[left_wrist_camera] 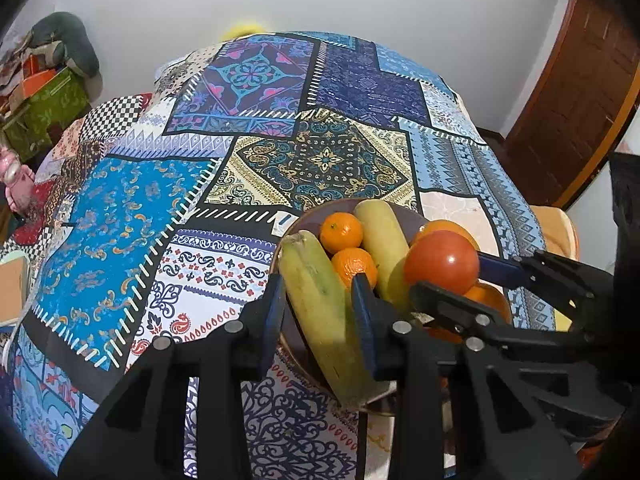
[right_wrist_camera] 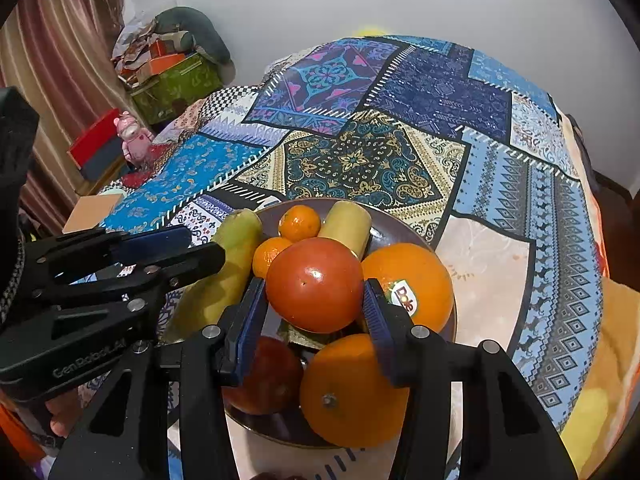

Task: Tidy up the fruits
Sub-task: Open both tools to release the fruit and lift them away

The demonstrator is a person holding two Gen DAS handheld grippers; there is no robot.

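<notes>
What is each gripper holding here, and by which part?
Left gripper clamps the nearer banana across its middle. Right gripper grips the red tomato by its two sides, over the plate.

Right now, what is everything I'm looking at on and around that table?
plate: one, dark brown, on the near part of the patchwork tablecloth
tomato: one, red, on top of the pile, between the right gripper's pads
second tomato: one, red, low at the plate's near side
bananas: two, yellow-green, one between the left gripper's pads, the other leaning further back
large oranges: two, orange, one with a sticker
small mandarins: two, orange, at the plate's far side
tablecloth: one, blue patchwork, covering the table
green box: one, by the wall, clutter on top
pink toy: one, beside the table
left gripper: black, blue pads, closing onto the banana
right gripper: black, blue pads, around the tomato
</notes>
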